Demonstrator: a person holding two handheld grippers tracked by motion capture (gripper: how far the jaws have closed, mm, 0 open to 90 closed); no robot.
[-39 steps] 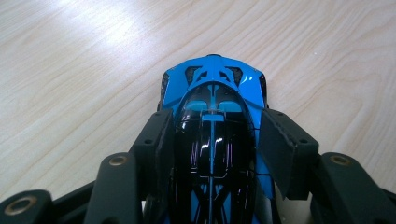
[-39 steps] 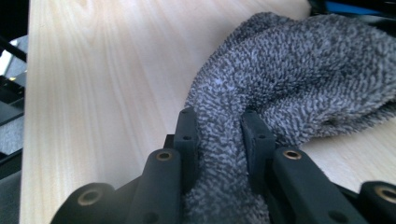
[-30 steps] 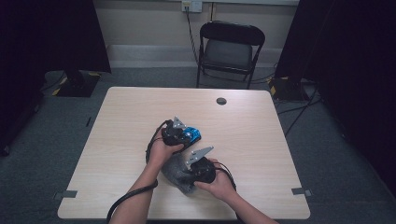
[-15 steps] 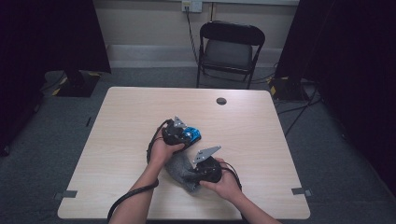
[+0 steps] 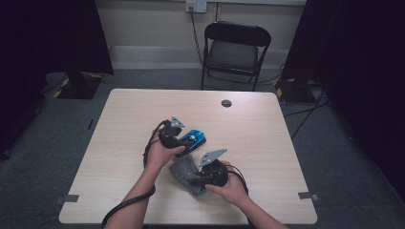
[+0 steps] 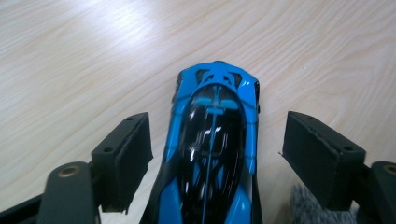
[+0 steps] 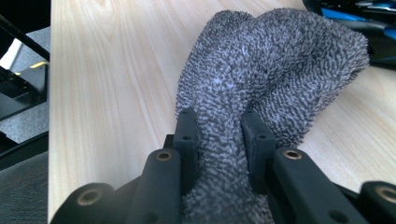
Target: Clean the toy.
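Note:
A blue and black toy car [image 5: 193, 140] lies on the wooden table [image 5: 267, 143]. My left gripper [image 5: 184, 141] straddles it from behind. In the left gripper view the car [image 6: 212, 140] sits between the jaws of the left gripper [image 6: 217, 126], which have just been opening; a gap shows on each side, so the pads [image 6: 128, 154] do not press on it. Just in front of the car, my right gripper [image 5: 193, 174] is shut on a grey fuzzy cloth [image 5: 184, 169]. In the right gripper view the cloth [image 7: 271, 60] bunches up from the right gripper's [image 7: 218, 126] pinch.
A small black round disc [image 5: 226, 103] lies near the table's far edge. A black folding chair [image 5: 236, 47] stands beyond the table. Cables trail from both grippers toward the near edge. Bare tabletop stretches to the left and right of the hands.
The left gripper's jaws have spread apart from the car, and that hand has lifted slightly. The right gripper keeps its hold on the cloth and has barely moved.

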